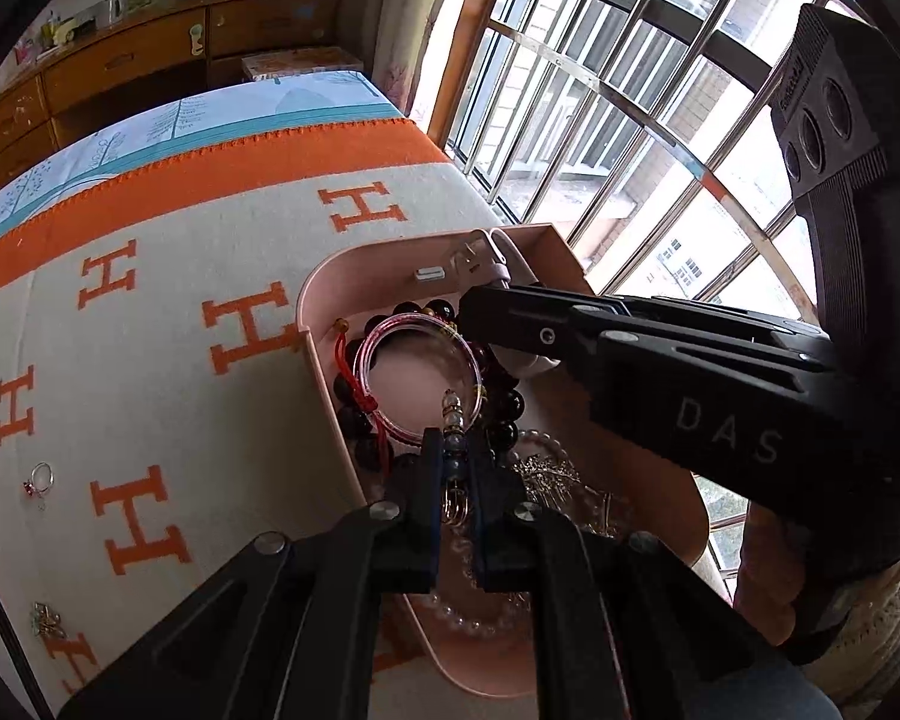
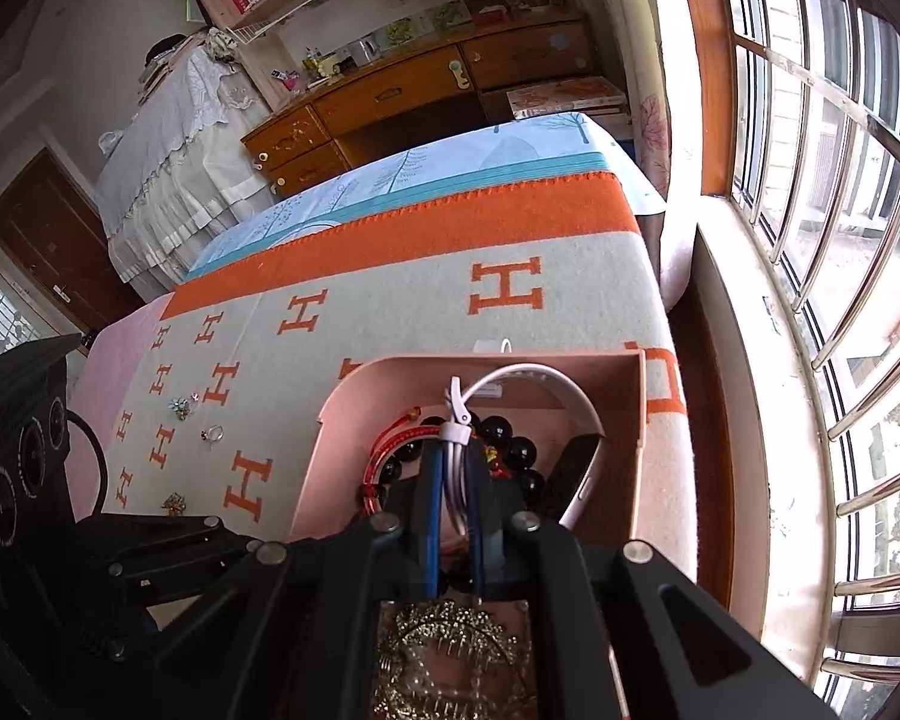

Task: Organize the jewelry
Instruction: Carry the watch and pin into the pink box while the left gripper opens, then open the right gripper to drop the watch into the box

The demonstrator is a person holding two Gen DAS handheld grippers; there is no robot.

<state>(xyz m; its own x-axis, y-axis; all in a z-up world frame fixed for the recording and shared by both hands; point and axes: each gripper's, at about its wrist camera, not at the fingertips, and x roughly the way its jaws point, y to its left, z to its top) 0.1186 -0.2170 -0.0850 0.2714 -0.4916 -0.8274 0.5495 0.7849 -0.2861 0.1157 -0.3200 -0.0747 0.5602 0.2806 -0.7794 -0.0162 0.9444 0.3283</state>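
Observation:
A pink box (image 1: 318, 276) on the orange-and-cream H-pattern blanket holds a dark bead bracelet (image 1: 510, 402), a clear pink bangle (image 1: 366, 360), a red cord, a pearl bracelet (image 1: 474, 624) and a gold comb (image 2: 450, 630). My left gripper (image 1: 455, 447) hangs over the box, shut on a strand of blue and clear beads (image 1: 453, 414) with a gold ring. My right gripper (image 2: 455, 450) is shut on a white wristband (image 2: 534, 373) whose loop and dark face lie in the box's far end. In the left wrist view the right gripper (image 1: 471, 303) reaches in from the right.
Loose pieces lie on the blanket to the left of the box: a ring (image 1: 39, 477), a gold brooch (image 1: 45, 621), a flower brooch (image 2: 180, 407) and another ring (image 2: 213, 433). A barred window (image 2: 810, 240) runs along the right. A wooden desk (image 2: 390, 96) stands beyond the bed.

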